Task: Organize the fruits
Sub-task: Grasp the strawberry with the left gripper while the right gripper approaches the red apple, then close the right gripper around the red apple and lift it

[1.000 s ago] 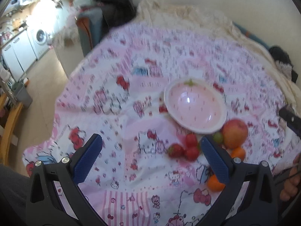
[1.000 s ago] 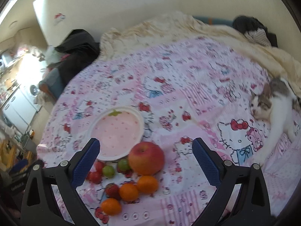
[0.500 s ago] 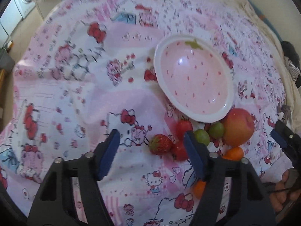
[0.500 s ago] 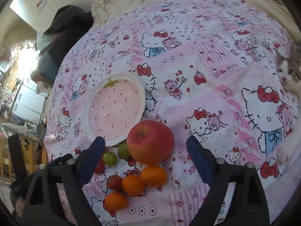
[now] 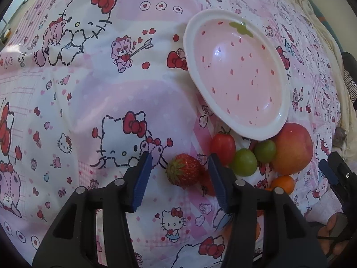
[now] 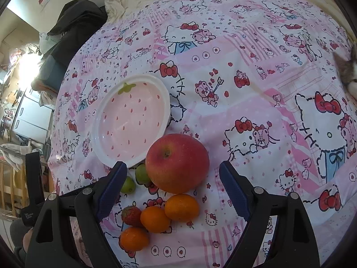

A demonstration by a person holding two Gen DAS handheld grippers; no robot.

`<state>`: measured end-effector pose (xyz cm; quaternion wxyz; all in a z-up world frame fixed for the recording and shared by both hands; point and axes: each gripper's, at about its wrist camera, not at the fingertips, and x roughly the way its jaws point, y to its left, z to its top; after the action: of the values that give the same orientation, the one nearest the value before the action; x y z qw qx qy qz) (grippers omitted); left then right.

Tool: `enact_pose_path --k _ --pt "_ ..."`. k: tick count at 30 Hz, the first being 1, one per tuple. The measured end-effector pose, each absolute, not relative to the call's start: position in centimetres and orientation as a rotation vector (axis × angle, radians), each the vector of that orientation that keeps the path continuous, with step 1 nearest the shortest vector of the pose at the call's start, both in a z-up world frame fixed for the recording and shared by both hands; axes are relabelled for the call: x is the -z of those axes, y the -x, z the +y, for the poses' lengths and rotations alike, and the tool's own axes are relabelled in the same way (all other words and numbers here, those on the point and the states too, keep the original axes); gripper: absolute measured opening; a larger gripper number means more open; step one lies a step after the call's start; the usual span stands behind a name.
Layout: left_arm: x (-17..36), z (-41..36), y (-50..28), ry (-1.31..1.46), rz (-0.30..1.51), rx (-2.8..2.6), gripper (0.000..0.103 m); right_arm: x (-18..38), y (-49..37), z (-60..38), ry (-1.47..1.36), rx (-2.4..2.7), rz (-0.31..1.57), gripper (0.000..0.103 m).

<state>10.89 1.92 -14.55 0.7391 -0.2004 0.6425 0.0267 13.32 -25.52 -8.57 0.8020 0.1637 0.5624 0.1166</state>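
The left tool (image 5: 179, 170) is spread, its blue pads either side of a strawberry (image 5: 183, 172) lying on the bed sheet (image 5: 89, 93), neither pad clearly touching it; just beyond its right pad sit a small red tomato (image 5: 223, 144) and two green grapes (image 5: 243, 162), the farther grape touching the apple (image 5: 292, 148); past these lies the pink strawberry-print plate (image 5: 284, 114), bare inside, its near rim just beside the tomato and the apple.

The right tool (image 6: 171, 183) is also spread and holds nothing; nearest the camera between its arms lie three small oranges (image 6: 154, 219) with a second strawberry (image 6: 131, 216) touching the middle one; the apple (image 6: 177, 162) stands between the two pads, apart from both, against the plate's (image 6: 98, 120) near rim; far right, a cat's face (image 6: 348, 71) shows at the edge of the bed.
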Motion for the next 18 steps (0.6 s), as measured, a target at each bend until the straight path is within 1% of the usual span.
enact_pose_path --k 1,2,10,14,18 --pt "14.6 2.0 -10.9 0.450 1.411 -0.061 0.040 8.6 -13.4 -25.4 -0.348 -0.253 1.207 0.087" --pt "14.7 2.2 -10.8 0.468 1.415 -0.055 0.028 8.7 -13.4 -25.3 -0.341 -0.254 1.208 0.087" --pt "13.7 2.4 -10.7 0.503 1.407 -0.013 0.027 9.7 -13.6 -25.8 -0.339 -0.223 1.238 0.087" --pt "11.2 3.2 -10.4 0.446 1.318 -0.039 0.027 10.6 -14.1 -24.8 -0.280 -0.235 1.296 0.087" --pt "9.9 3.4 -10.6 0.385 1.265 -0.049 0.027 11.5 -14.9 -23.1 -0.192 -0.261 1.336 0.087"
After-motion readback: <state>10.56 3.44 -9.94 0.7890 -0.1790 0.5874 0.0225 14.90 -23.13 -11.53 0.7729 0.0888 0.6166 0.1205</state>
